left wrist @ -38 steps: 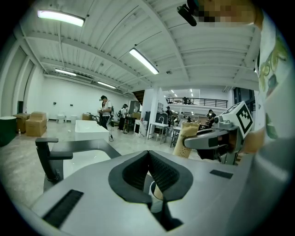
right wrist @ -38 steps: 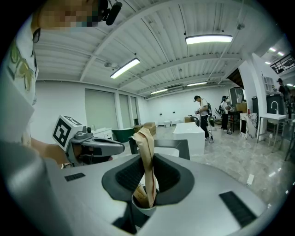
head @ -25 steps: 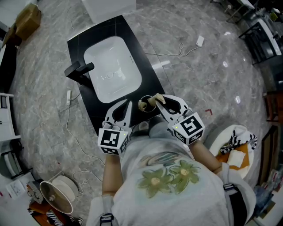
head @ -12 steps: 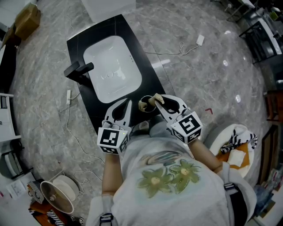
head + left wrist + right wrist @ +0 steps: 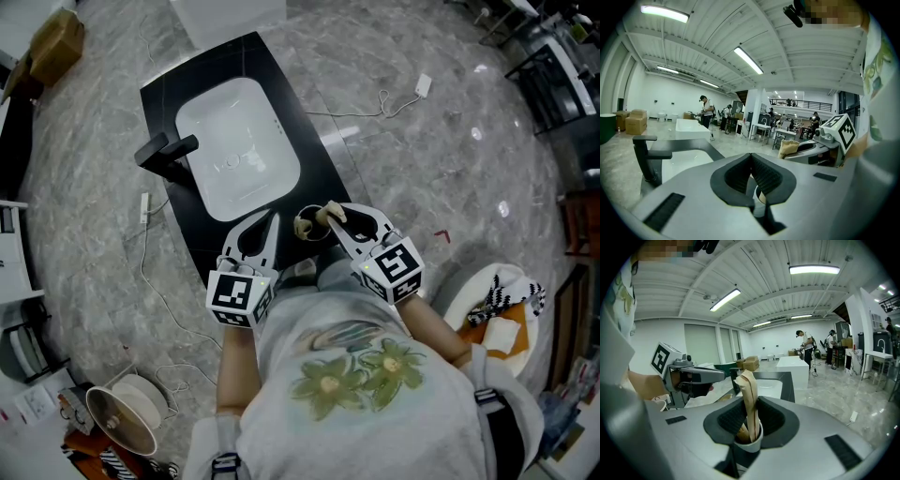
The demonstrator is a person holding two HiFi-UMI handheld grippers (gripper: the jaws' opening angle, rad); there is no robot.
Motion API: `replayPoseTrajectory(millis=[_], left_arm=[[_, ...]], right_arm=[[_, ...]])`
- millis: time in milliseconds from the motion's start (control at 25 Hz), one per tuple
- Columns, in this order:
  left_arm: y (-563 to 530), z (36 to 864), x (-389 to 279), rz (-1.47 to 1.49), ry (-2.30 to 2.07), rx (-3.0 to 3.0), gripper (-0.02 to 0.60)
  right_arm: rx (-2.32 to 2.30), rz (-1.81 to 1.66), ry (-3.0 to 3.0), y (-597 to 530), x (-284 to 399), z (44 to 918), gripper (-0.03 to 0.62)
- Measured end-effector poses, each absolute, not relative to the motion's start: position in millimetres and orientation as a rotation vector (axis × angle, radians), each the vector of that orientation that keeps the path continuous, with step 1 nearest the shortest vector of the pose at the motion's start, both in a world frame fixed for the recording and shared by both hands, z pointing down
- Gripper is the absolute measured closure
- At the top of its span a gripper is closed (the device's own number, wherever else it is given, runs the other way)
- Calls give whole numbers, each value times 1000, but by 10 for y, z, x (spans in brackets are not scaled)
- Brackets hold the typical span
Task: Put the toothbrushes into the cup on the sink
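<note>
The right gripper's (image 5: pixel 750 405) jaws pinch a paper-wrapped toothbrush (image 5: pixel 749 390) upright, its lower end inside the white cup (image 5: pixel 752 443) at the counter's (image 5: pixel 316 155) near right corner. The left gripper's (image 5: pixel 751 158) jaws are pressed together over the near edge, just beside the cup. Open floor (image 5: pixel 422 178) lies past the counter's right edge.

Toothbrushes: your tan paper-wrapped toothbrushes (image 5: pixel 749 401) stand upright in the cup.
Cup: your small white round cup (image 5: pixel 749 445) sits at the black counter's (image 5: pixel 187 89) near corner, beside the white sink basin (image 5: pixel 239 145).
</note>
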State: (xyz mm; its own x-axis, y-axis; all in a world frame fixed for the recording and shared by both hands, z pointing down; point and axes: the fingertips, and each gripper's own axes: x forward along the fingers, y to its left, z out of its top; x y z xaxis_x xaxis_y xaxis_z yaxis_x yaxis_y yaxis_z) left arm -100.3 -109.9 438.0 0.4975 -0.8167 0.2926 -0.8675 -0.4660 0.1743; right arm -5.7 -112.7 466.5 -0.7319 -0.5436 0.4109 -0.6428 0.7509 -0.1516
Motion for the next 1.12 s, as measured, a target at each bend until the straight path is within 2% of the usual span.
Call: replayPoseTrajectory(millis=[1120], left_arm=[[-1152, 4466, -1038, 241, -1408, 2422, 563]], right_arm=[[866, 445, -2531, -1122, -124, 5048, 519]])
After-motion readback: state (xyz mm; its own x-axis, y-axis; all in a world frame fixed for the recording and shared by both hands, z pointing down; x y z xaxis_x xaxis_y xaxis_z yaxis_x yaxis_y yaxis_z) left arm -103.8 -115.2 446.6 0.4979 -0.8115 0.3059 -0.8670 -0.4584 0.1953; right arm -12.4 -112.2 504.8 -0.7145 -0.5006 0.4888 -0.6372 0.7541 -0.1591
